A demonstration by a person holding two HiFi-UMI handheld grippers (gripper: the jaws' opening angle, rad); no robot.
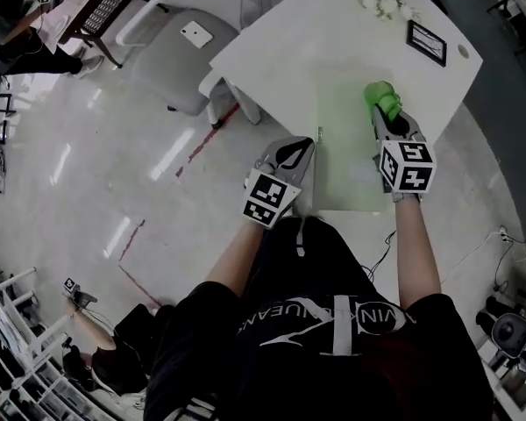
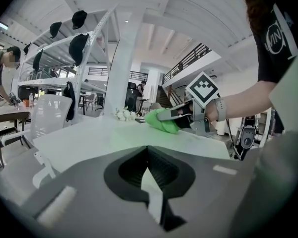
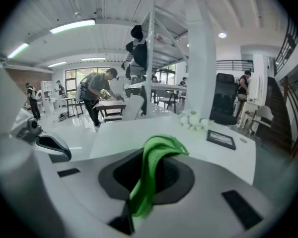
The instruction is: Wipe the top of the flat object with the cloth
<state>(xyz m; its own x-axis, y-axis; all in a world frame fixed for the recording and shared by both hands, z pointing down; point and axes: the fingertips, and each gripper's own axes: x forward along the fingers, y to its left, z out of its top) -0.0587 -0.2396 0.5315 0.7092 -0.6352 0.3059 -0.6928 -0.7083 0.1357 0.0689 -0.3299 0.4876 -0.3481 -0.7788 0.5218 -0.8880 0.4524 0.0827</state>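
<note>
While we look down from the head camera, our right claw (image 1: 386,119) sits in the middle right of the frame. It is shut tight on a green cloth (image 1: 383,97). The cloth bunches up at the tip of the claw and rests on the far part of a pale green sheet (image 1: 342,160). The sheet lies flat on the white table (image 1: 280,51), at the edge next to our body.

Our left claw (image 1: 305,152) is at the left edge of the sheet, near the middle of the frame. Its own camera shows the two jaws pressed together, with a thin pale strip pinched between them. That strip looks like the edge of the sheet (image 2: 104,140). Past it, in the middle of that frame, we see the cloth (image 2: 161,120) on the sheet.

From the right claw's camera, the cloth (image 3: 151,167) hangs out from between the closed jaws and flops over to the right.

At the top right of the head view, a small picture frame (image 1: 426,42) and some white flowers (image 1: 381,1) sit on the table, well apart from the sheet.
</note>
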